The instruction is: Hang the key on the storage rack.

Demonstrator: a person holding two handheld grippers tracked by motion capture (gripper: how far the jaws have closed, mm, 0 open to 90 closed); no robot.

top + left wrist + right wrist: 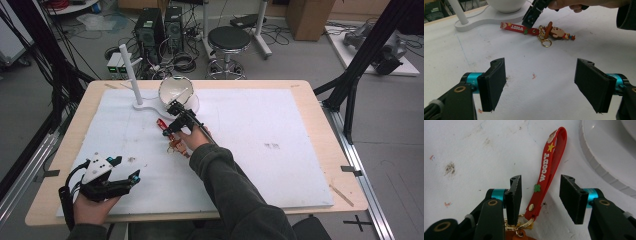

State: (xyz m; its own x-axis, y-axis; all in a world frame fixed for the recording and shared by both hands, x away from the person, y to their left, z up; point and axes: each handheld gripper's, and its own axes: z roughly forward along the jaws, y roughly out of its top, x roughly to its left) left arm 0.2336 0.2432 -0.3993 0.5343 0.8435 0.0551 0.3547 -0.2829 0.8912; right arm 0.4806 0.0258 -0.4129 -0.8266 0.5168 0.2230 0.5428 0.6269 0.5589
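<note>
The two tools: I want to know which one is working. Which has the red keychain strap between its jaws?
The right tool, beside the white stand's base: the red strap lies between its open jaws, not yet pinched. The left tool stands open over bare table.

Strap: red strap lies flat on the white counter, "WOODY" lettering, yellow star, green clover.
Right hand-held gripper: jaws straddle the strap's lower end, gaps on both sides, pads not touching.
Ring: gold ring just below the strap.
Base: white ribbed base right of the strap.
</note>
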